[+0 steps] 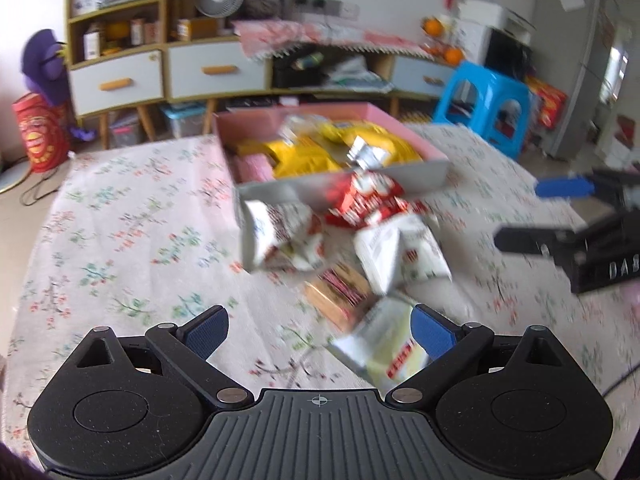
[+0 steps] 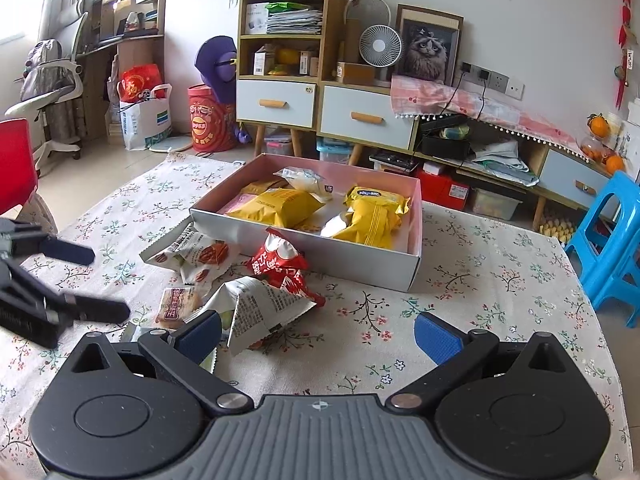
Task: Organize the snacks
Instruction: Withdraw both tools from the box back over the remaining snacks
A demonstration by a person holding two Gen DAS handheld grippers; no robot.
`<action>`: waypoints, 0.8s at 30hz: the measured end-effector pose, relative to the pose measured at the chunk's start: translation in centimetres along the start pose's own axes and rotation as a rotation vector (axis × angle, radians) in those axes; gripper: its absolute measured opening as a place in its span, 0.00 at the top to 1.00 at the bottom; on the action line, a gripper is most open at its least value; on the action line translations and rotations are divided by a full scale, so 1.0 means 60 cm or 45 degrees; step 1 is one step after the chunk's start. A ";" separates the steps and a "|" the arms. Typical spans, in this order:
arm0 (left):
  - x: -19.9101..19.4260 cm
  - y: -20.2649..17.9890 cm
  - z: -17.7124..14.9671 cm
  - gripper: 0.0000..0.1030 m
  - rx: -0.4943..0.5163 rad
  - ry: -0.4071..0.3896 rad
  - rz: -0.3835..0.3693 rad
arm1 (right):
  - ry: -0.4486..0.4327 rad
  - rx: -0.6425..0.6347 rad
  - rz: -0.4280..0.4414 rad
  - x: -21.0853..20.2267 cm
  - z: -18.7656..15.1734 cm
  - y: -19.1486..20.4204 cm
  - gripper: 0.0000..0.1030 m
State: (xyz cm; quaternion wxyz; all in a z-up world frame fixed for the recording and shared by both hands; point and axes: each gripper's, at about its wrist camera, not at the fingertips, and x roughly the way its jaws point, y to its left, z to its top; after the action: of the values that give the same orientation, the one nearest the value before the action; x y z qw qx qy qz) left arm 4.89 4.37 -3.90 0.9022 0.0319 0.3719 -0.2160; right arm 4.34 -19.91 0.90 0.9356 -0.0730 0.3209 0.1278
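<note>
Left gripper (image 1: 319, 334): jaws wide, nothing between them. In the left wrist view, a pale green-white packet (image 1: 384, 346) lies at lower centre, touching or just beside the right-hand pad; motion blur prevents saying which.

Right gripper (image 2: 318, 332): jaws wide, empty. In the right wrist view, a silver-white packet (image 2: 264, 308) lies just ahead of the left-hand pad, at centre of frame.

Loose snacks on the floral worktop (image 2: 480, 280), all in front of the box: a red packet (image 2: 280, 266) touching the silver-white one and close against the box wall, a white packet with red print (image 2: 192, 252) to its left, and a small brown biscuit packet (image 2: 176, 304) at lower left of the group.

The box (image 2: 412, 264), pink inside with grey walls, stands at centre of frame beyond the loose pile. It already contains yellow packets (image 2: 280, 208), a clear packet and a pink one.

Assessment: the task appears partly complete; several snacks are boxed and about five remain outside. The step in hand looks like an approach to the next pickup.

Next move, as judged: advance one gripper over the nearest packet, close on a crimped edge, lift clear of the box wall and release into a free area of the box. Overlapping packets risk a double grab.
</note>
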 end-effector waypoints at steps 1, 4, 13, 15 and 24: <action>0.003 -0.003 -0.002 0.04 0.015 0.016 -0.017 | 0.001 0.001 -0.001 0.000 0.000 0.000 0.08; 0.014 -0.015 -0.010 0.05 0.069 0.062 -0.058 | 0.009 0.006 -0.007 0.002 -0.001 -0.002 0.08; 0.031 -0.039 -0.023 0.08 0.181 0.133 -0.137 | 0.037 0.000 -0.002 0.013 -0.006 -0.002 0.08; 0.034 -0.040 -0.024 0.10 0.190 0.140 -0.144 | 0.045 0.001 0.021 0.017 -0.008 -0.002 0.08; 0.046 -0.041 -0.022 0.29 0.203 0.149 -0.172 | 0.078 0.052 0.141 0.044 0.000 0.008 0.09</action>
State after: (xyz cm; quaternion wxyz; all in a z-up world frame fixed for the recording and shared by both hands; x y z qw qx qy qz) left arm 4.74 1.42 -6.46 0.8570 0.0909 0.4068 -0.3030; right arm 6.23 -18.95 -0.75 0.9182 -0.0398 0.3553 0.1704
